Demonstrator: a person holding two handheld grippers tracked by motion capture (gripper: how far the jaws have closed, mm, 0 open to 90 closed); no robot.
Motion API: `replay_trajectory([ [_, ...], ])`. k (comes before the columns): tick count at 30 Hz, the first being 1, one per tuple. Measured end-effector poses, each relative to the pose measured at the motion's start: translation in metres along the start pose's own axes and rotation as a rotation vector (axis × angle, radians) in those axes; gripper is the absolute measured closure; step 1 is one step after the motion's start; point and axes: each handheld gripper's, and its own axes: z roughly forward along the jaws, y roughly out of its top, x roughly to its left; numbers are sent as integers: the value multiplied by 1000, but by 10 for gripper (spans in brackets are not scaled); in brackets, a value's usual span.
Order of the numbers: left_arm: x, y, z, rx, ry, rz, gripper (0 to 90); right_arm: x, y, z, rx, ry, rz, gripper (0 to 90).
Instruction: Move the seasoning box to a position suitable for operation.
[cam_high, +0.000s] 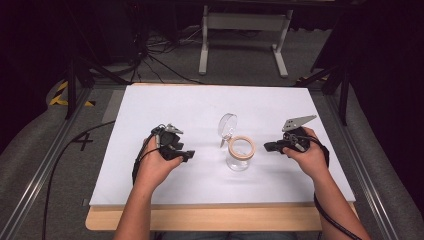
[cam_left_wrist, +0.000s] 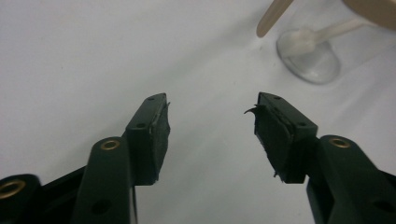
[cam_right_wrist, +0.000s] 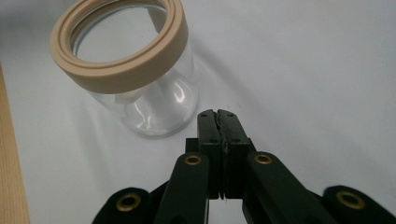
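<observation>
Glass jar, beige ring at the mouth, hinged lid standing open: sitting mid-table between both grippers. Likely rigid, slick, breakable; the ring is probably offering the safest hold. Left gripper is gaping empty; right gripper is pressing its jaws together on nothing.

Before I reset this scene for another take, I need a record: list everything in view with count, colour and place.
glass jar: one, clear with a tan rim ring, upright at mid-table, between the grippers
lid: one, clear, hinged open behind the jar
table mat: one, white, covering the tabletop
table edge: one, light wood, along the near side
frame: one, white, on the floor beyond the table
cables: several, black, on the floor at far left
left gripper: one, black, jaws open, left of the jar
right gripper: one, black, jaws shut, right of the jar
</observation>
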Motion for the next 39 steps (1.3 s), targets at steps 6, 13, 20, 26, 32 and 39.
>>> replay_trajectory([
  [6, 1, 4, -6, -10, -76, -17, 391, 1, 3, -2, -33, 7, -5, 900],
  [13, -5, 1, -23, -8, 8, 32, 519, -2, 7, -1, -61, 27, -9, 900],
  [20, -7, -7, -29, 45, -5, 17, 492, -3, 15, 8, -63, 55, -17, 900],
  [26, -8, -14, -36, 55, -3, 4, 457, -9, 19, 22, -56, 55, -11, 900],
  [32, -8, -22, -44, 55, 18, -14, 441, -16, 20, 40, -31, 86, 1, 900],
  [39, -5, -25, -47, 55, 23, -36, 434, -16, 22, 49, -13, 104, -9, 900],
])
